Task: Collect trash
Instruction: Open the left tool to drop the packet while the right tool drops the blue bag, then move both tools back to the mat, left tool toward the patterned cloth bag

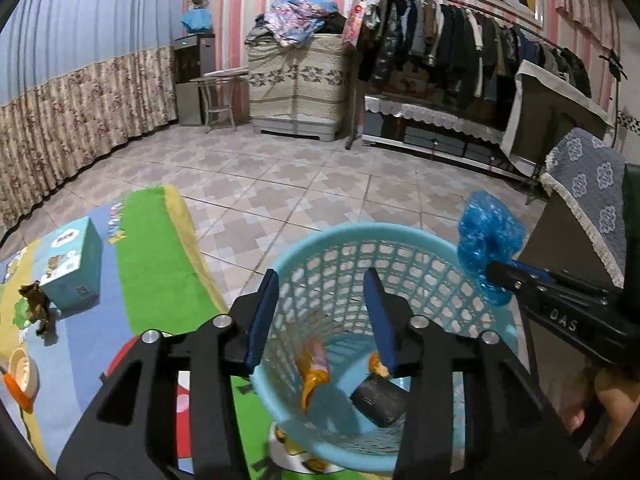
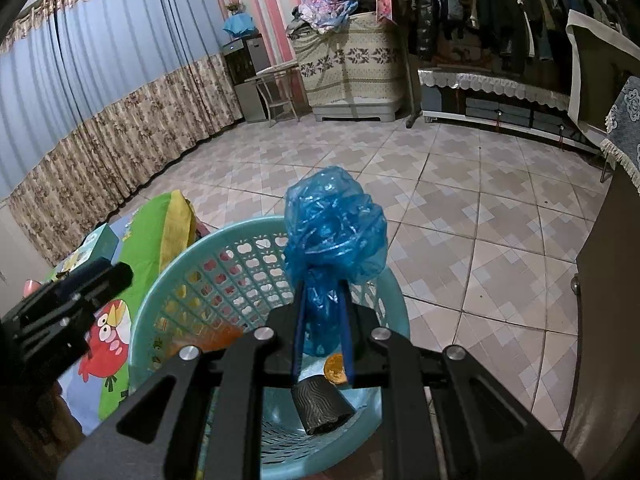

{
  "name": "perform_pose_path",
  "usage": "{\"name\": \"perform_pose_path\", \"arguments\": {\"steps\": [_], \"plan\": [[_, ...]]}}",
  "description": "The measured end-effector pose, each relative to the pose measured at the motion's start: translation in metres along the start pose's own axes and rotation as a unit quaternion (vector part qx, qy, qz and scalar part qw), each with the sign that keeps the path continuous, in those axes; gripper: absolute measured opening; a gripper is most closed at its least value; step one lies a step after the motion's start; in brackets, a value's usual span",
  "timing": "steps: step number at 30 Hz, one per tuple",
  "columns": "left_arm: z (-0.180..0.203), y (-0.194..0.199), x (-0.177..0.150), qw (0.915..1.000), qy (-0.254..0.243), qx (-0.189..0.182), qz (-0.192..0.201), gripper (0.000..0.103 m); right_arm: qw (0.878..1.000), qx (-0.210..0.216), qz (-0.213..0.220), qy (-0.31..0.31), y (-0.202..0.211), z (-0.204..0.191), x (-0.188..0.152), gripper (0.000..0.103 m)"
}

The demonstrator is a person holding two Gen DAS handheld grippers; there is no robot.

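One crumpled blue plastic bag (image 2: 334,232) is pinched between the narrowly closed fingers of the right gripper (image 2: 323,316), held above the near rim of a light-blue lattice waste basket (image 2: 224,280); in the left wrist view the same bag (image 1: 490,246) sits just beyond the basket's right rim (image 1: 360,232). Inside the basket lie a dark ribbed cylinder (image 2: 322,406), a small orange round piece (image 2: 335,368) and a yellow-and-pink wrapper (image 1: 314,376). The left gripper (image 1: 324,320) hangs over the basket opening with its blue-padded jaws parted about halfway and nothing between them. The basket stands on a bright cartoon play mat (image 1: 156,256) of green, yellow and blue. On the mat to the left are a teal cardboard box (image 1: 74,264), a small brown crumpled object (image 1: 38,304) and an orange-rimmed bowl (image 1: 22,376). Around lies a pink-and-white tiled floor (image 2: 460,208), with blue curtains, a covered cabinet piled with bedding (image 1: 298,76) and a rack of hanging coats (image 1: 460,44) along the pink striped wall
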State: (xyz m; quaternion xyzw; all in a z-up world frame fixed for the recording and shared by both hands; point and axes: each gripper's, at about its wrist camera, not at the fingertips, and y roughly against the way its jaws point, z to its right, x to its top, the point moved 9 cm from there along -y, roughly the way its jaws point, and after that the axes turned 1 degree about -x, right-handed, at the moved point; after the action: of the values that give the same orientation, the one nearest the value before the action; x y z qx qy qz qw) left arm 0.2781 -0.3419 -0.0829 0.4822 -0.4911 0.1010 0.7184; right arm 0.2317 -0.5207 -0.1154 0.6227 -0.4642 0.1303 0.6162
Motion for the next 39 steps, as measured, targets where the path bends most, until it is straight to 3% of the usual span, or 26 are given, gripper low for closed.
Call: {"name": "perform_pose_path", "arguments": {"steps": [9, 14, 16, 18, 20, 24, 30, 39], "plan": [[-0.047, 0.021, 0.013, 0.9976, 0.022, 0.061, 0.025, 0.082, 1.0, -0.003, -0.006, 0.022, -0.009, -0.016, -0.002, 0.016], [-0.074, 0.033, 0.012, 0.9952, 0.038, 0.085, 0.031, 0.088, 0.999, -0.003, -0.012, 0.046, -0.016, -0.036, -0.006, 0.017], [-0.081, 0.037, 0.011, 0.9945, 0.043, 0.09, 0.032, 0.089, 0.999, -0.006, -0.014, 0.048, -0.019, -0.038, -0.007, 0.029], [-0.089, 0.043, 0.01, 0.9935, 0.046, 0.098, 0.035, 0.09, 0.999, -0.007, -0.013, 0.047, -0.022, -0.04, -0.008, 0.058], [-0.096, 0.049, 0.008, 0.9926, 0.046, 0.105, 0.039, 0.091, 0.999, -0.008, -0.014, 0.049, -0.023, -0.041, -0.008, 0.061], [-0.11, 0.063, 0.005, 0.9915, 0.053, 0.11, 0.045, 0.092, 0.998, -0.027, -0.009, 0.052, -0.023, -0.038, -0.006, 0.082], [-0.13, 0.087, -0.006, 0.9883, 0.07, 0.123, 0.057, 0.095, 0.999, -0.026, 0.003, 0.044, -0.018, -0.038, -0.001, 0.091], [-0.162, 0.114, -0.032, 0.9837, 0.084, 0.151, 0.048, 0.097, 0.997, -0.039, 0.027, 0.066, -0.005, -0.051, 0.002, 0.093]]}}
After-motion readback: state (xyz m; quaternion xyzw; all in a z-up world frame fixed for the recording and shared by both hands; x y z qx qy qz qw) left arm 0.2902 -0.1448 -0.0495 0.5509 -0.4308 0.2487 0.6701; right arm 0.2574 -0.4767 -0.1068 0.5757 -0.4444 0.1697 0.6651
